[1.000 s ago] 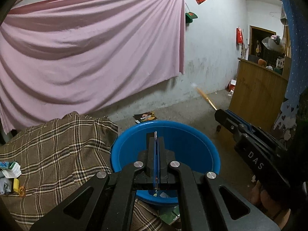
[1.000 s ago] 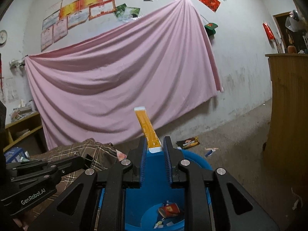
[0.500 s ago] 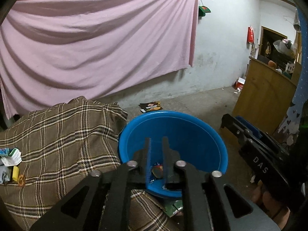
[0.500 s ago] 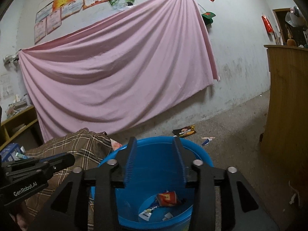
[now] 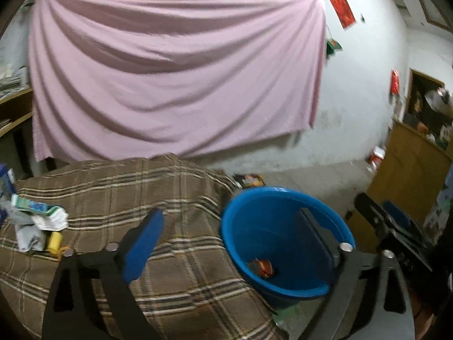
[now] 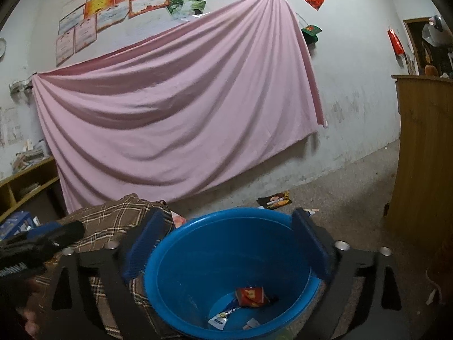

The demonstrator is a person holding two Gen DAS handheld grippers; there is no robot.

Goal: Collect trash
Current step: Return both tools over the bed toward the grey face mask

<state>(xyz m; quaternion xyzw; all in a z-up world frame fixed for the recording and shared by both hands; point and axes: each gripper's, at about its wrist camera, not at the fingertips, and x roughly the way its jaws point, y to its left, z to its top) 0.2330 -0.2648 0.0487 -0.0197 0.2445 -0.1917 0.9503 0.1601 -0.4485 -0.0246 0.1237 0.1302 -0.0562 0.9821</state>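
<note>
Both claws are opening wide with nothing between them. The remaining trash pile lies at the far left on the plaid blanket, nearer the left gripper; the right gripper hangs over the blue basin.

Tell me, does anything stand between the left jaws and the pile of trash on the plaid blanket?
Nothing visible does. Between the left gripper, jaws opening and empty, and the trash pile lies only bare plaid blanket. The blue basin sits on the other side.
</note>
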